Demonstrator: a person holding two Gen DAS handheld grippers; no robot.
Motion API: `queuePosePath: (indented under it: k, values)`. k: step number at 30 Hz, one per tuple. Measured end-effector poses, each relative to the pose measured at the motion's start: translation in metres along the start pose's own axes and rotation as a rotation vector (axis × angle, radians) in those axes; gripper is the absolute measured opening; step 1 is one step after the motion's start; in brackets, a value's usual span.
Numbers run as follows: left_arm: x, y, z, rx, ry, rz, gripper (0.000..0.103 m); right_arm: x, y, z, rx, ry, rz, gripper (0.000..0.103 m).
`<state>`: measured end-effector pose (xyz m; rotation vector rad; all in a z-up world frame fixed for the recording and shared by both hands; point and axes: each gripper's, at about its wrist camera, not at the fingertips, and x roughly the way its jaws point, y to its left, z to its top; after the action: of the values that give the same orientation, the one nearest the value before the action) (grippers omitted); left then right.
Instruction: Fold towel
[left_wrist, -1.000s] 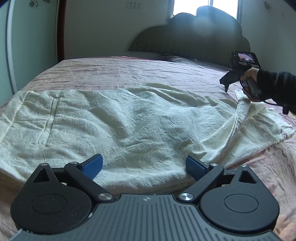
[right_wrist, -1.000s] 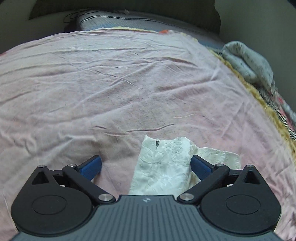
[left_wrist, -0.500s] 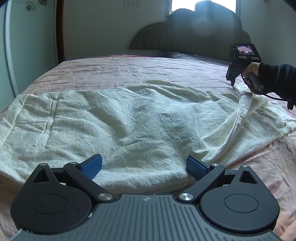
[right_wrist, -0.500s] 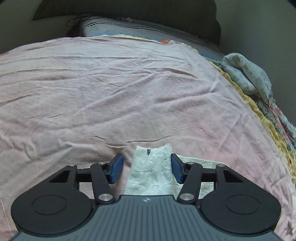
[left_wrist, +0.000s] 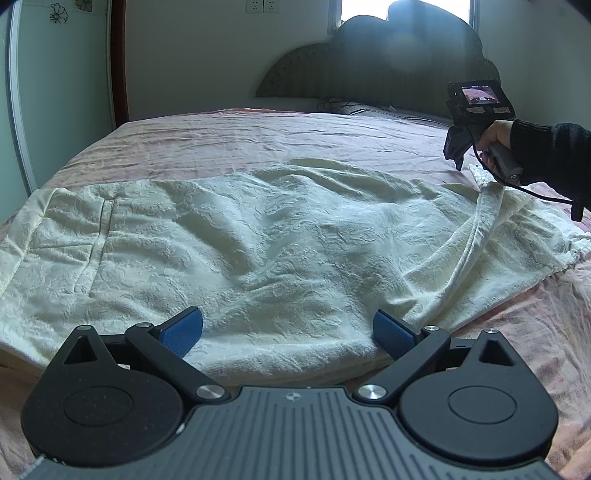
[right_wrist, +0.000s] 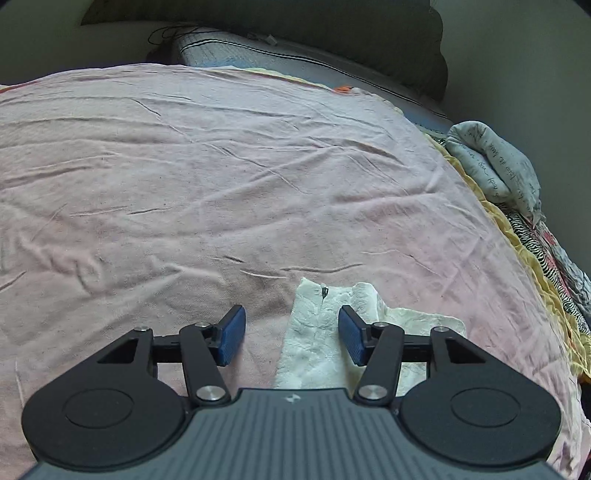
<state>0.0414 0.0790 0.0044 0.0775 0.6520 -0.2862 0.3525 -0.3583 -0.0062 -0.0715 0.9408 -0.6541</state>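
Observation:
A cream embossed towel (left_wrist: 277, 229) lies spread and wrinkled across the pink bed sheet (left_wrist: 258, 133). My left gripper (left_wrist: 287, 332) hovers wide open over the towel's near edge, with nothing between its blue pads. At the far right corner a person's hand (left_wrist: 495, 134) holds my right gripper (left_wrist: 457, 155) over the towel. In the right wrist view that towel corner (right_wrist: 317, 332) lies between the half-closed fingers of my right gripper (right_wrist: 291, 338). The right pad (right_wrist: 352, 341) sits against the corner, while the left pad (right_wrist: 231, 336) stands clear of it over the sheet (right_wrist: 221, 184).
A dark headboard (left_wrist: 388, 66) and a pillow (right_wrist: 258, 55) mark the bed's far end. A bundled grey cloth (right_wrist: 495, 166) and a patterned blanket (right_wrist: 535, 240) line the bed's right side. A wall and door frame (left_wrist: 118, 62) stand at the left.
My right gripper narrowed from wide open to half-closed around the towel corner, then held that width. My left gripper stayed open and tilted up slightly.

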Motion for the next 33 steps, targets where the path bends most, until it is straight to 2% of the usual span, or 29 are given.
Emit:
queuePosePath:
  k: [3, 5, 12, 13, 14, 17, 20, 23, 25, 28, 30, 33]
  values:
    - [0.0, 0.0, 0.0, -0.001, 0.0, -0.001, 0.1, 0.004, -0.007, 0.004, 0.052, 0.03, 0.0, 0.054]
    - [0.0, 0.0, 0.0, 0.0, 0.0, -0.002, 0.1, 0.007, -0.014, 0.005, 0.083, 0.049, 0.014, 0.036]
    - [0.0, 0.0, 0.0, -0.001, 0.0, -0.004, 0.101, 0.011, -0.014, 0.007, 0.079, 0.065, -0.005, 0.036]
    - [0.0, 0.0, 0.0, -0.001, 0.001, -0.004, 0.101, 0.011, -0.013, 0.008, 0.075, 0.063, -0.004, 0.03]
    - [0.0, 0.0, 0.0, -0.001, 0.0, -0.004, 0.101, 0.012, -0.015, 0.009, 0.091, 0.069, 0.026, 0.018]
    - [0.0, -0.001, 0.0, -0.004, -0.001, -0.005, 0.101, 0.014, -0.038, 0.011, 0.201, 0.104, 0.124, 0.01]
    - [-0.001, -0.001, 0.0, -0.006, -0.007, -0.006, 0.101, 0.011, -0.08, 0.013, 0.341, 0.122, 0.264, 0.007]
    - [-0.011, -0.001, 0.0, -0.032, -0.036, 0.013, 0.1, -0.01, -0.138, 0.0, 0.452, 0.048, 0.401, 0.005]
    - [-0.02, -0.002, 0.004, -0.089, -0.049, 0.012, 0.098, -0.027, -0.184, -0.019, 0.527, -0.009, 0.48, 0.005]
    - [-0.038, -0.013, 0.02, -0.179, -0.086, -0.086, 0.1, -0.045, -0.251, -0.057, 0.643, -0.062, 0.584, 0.005]
    - [-0.047, -0.03, 0.033, -0.216, -0.112, -0.161, 0.101, -0.051, -0.284, -0.086, 0.702, -0.075, 0.613, 0.005]
    - [-0.046, -0.061, 0.048, -0.307, -0.075, -0.368, 0.101, -0.041, -0.31, -0.12, 0.747, -0.036, 0.617, 0.005]
